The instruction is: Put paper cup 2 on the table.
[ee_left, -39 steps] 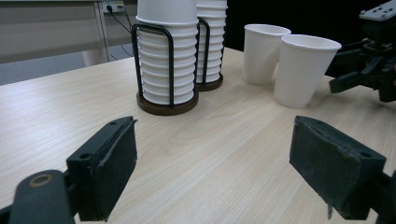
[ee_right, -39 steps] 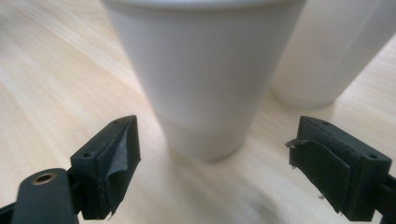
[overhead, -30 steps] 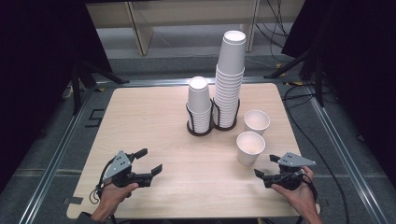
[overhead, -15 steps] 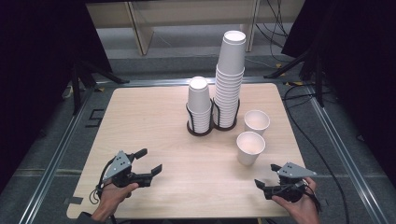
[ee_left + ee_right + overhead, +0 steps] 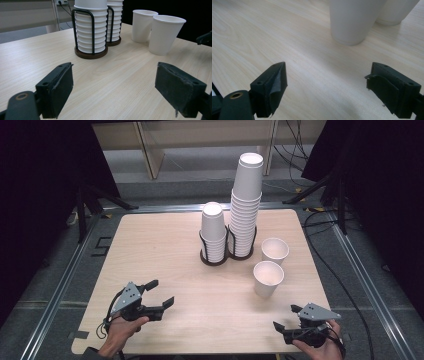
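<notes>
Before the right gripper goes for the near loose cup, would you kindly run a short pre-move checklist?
1. Right gripper open and empty: ok; nothing between the jaws.
2. Near cup upright, mouth up: ok.
3. Near cup apart from far cup: cannot tell; in the left gripper view they overlap.
4. Table bare between right gripper and near cup: ok.
5. Left gripper open, away from the cups: ok.
6. Stacks seated in their black holders: ok.
</notes>
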`<state>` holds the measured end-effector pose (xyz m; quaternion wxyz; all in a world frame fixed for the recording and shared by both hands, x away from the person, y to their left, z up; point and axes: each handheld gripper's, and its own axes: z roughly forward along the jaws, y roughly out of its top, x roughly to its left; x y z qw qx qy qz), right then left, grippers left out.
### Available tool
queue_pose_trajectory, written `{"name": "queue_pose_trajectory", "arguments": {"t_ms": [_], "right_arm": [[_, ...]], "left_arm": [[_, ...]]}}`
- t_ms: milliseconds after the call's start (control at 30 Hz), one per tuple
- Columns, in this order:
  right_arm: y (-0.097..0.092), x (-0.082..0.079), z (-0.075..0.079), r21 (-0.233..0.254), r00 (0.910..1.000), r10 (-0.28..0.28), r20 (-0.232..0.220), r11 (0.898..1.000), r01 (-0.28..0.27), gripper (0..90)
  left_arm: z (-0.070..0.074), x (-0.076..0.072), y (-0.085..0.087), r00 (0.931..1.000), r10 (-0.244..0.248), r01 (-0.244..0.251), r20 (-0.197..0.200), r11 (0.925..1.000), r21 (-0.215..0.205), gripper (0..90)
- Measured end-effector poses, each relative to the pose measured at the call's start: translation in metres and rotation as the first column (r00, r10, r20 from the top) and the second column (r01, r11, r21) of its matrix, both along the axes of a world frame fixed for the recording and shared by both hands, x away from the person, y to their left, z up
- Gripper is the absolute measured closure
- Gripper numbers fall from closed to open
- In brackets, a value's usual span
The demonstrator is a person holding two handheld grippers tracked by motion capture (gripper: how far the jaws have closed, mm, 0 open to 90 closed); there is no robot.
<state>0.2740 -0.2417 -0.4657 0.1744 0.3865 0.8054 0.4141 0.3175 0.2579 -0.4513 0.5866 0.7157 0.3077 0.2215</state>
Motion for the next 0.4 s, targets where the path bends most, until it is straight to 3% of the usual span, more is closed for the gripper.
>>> {"name": "queue_pose_trajectory", "arguments": {"t_ms": [33, 67, 133, 200, 267, 300, 400], "right_arm": [[0.0001, -0.0006, -0.0007, 0.014, 0.9998, 0.006, -0.020, 1.000, -0.005, 15.7], [-0.0001, -0.0006, -0.0020, 0.007, 1.0000, 0.000, -0.003, 1.000, 0.000, 15.7], [-0.0001, -0.0034, -0.0012, 0.013, 0.9998, 0.001, -0.017, 1.000, 0.000, 15.7], [-0.0013, -0.0046, -0.0010, -0.017, 0.9998, -0.013, 0.016, 1.000, 0.013, 15.6], [-0.0006, -0.0057, -0.0019, -0.012, 0.9999, -0.014, 0.000, 1.000, 0.014, 15.7], [-0.0013, -0.0054, -0.0018, -0.015, 0.9999, -0.010, 0.008, 1.000, 0.010, 15.7], [-0.0018, -0.0059, -0.0025, 0.003, 0.9998, -0.013, -0.012, 1.000, 0.013, 15.6]], "left_arm": [[0.0000, 0.0000, 0.0000, 1.0000, -0.001, 0.001, 0.000, 1.0000, 0.002, 14.6], [-0.0002, 0.0001, -0.0001, 1.0000, -0.004, 0.004, 0.001, 1.0000, 0.002, 14.6], [0.0000, -0.0002, -0.0002, 1.0000, -0.005, 0.005, 0.000, 1.0000, 0.004, 14.6], [0.0001, -0.0003, -0.0003, 1.0000, -0.007, 0.007, 0.001, 1.0000, 0.006, 14.6], [0.0000, -0.0002, -0.0003, 1.0000, -0.008, 0.008, 0.001, 0.9999, 0.008, 14.6], [0.0010, -0.0011, 0.0005, 1.0000, 0.002, -0.001, -0.006, 0.9995, 0.031, 14.6], [0.0009, -0.0012, 0.0005, 0.9999, 0.005, -0.005, -0.011, 0.9996, 0.029, 14.6]]}}
